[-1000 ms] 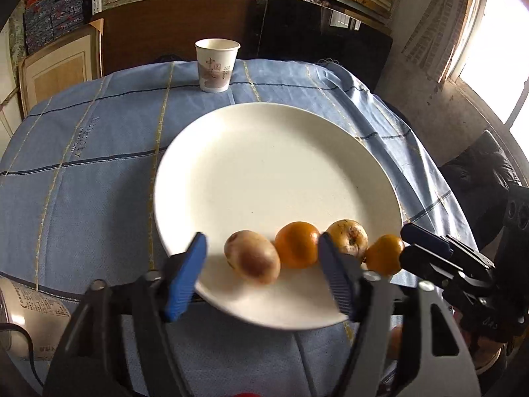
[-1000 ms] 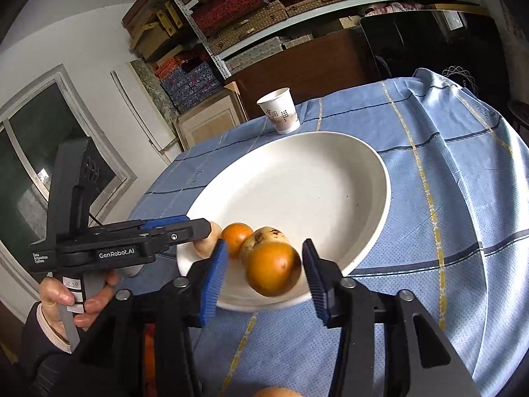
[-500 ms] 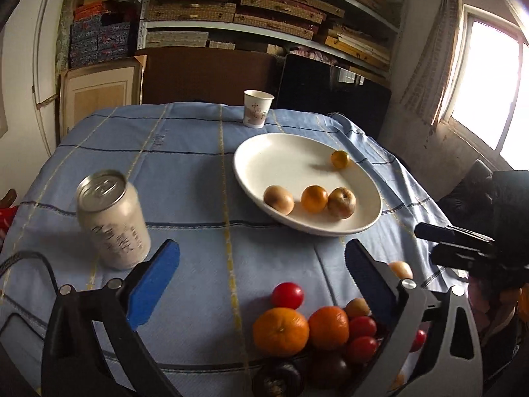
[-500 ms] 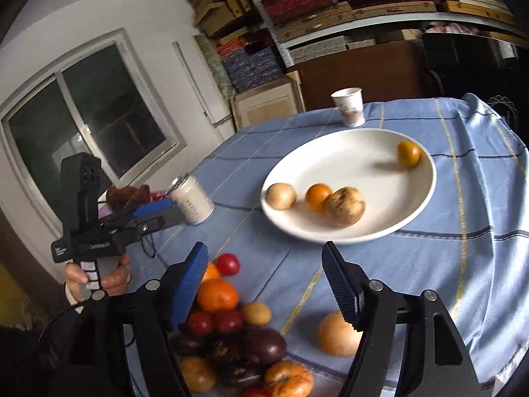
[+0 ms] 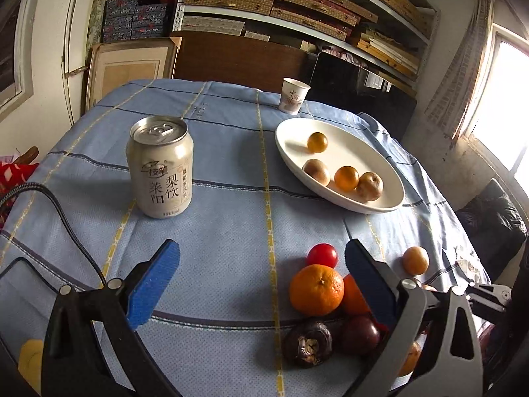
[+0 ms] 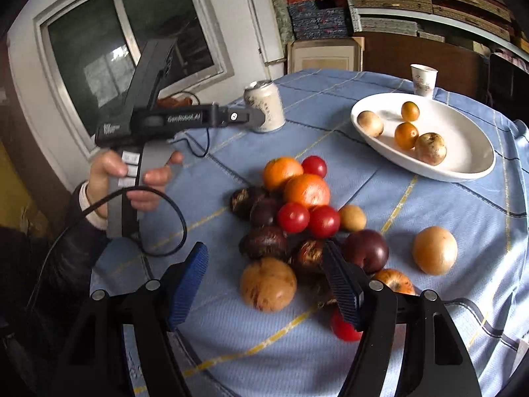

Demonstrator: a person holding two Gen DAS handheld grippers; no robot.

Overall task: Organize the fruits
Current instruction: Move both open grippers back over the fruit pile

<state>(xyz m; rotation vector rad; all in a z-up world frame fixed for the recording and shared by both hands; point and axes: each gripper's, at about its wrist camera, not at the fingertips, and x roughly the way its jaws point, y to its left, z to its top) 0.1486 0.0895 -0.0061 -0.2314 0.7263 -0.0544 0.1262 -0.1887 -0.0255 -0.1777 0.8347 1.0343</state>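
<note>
Fruit pile (image 6: 297, 218) sits on the near part of the desk (image 5: 215, 218), under blue checked cloth: two oranges, red tomatoes, dark purple fruits, brown-skinned ones, all touching or heaped. One pale round fruit (image 6: 434, 249) lies apart to the pile's right. White plate (image 6: 463, 152) stands farther back on the right, holding four small fruits: three grouped near its front rim, one orange one (image 5: 317, 142) alone toward the back. Right claw (image 6: 264, 287) hovers low over the pile's near edge, blue pads spread wide, nothing between them; a brown fruit (image 6: 268, 284) shows in the gap. Left claw (image 5: 261, 281) also wide, holding nothing, held above the cloth left of the pile; its right pad overlaps the oranges in view. Drink can (image 5: 160, 168) upright, left of plate, well apart. Paper cup (image 5: 293, 100) at desk's far edge behind plate.
</note>
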